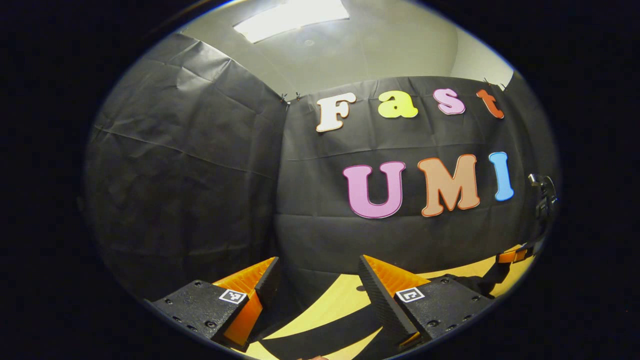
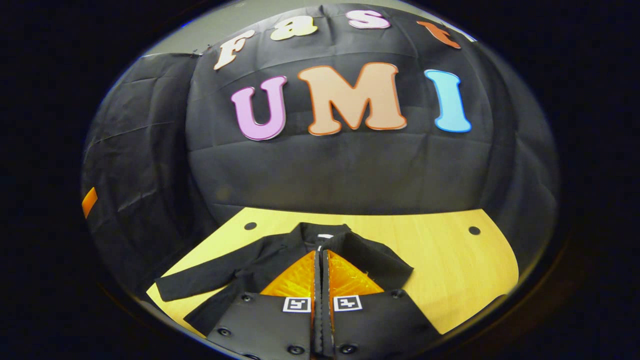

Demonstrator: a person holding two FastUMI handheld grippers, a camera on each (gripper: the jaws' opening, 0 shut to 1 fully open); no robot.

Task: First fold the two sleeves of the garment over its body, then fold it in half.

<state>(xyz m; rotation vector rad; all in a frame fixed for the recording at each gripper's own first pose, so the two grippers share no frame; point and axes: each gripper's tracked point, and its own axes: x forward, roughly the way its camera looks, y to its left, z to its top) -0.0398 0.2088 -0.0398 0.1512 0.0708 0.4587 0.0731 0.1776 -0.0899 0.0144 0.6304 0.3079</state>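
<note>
Left tongs (image 1: 317,280), lower centre of the left gripper view: the two fingers stand well apart with nothing between them, raised above the tabletop (image 1: 345,300) and aimed at the black cloth wall (image 1: 200,165). Dark bands, seemingly fabric or shadow, cross the wood below the fingers; the picture is too poor there to tell which. At the right edge of that view a second gripper (image 1: 542,200) appears, with an orange strap low beside it.

Right tongs (image 2: 321,270), bottom centre of the right gripper view: the fingers are drawn together, leaving only a thin dark slit between them. Whether any fabric is pinched in that slit cannot be told.

Garment (image 2: 260,265), black, lower centre-left of the right gripper view: it lies flat on the yellow wooden tabletop (image 2: 450,270), collar towards the wall at the top of the wood. One sleeve (image 2: 200,282) stretches out to the lower left, away from the body. On the other side, a folded dark flap (image 2: 375,265) lies just right of the fingertips. Two dark round holes mark the far corners of the wood.
</note>
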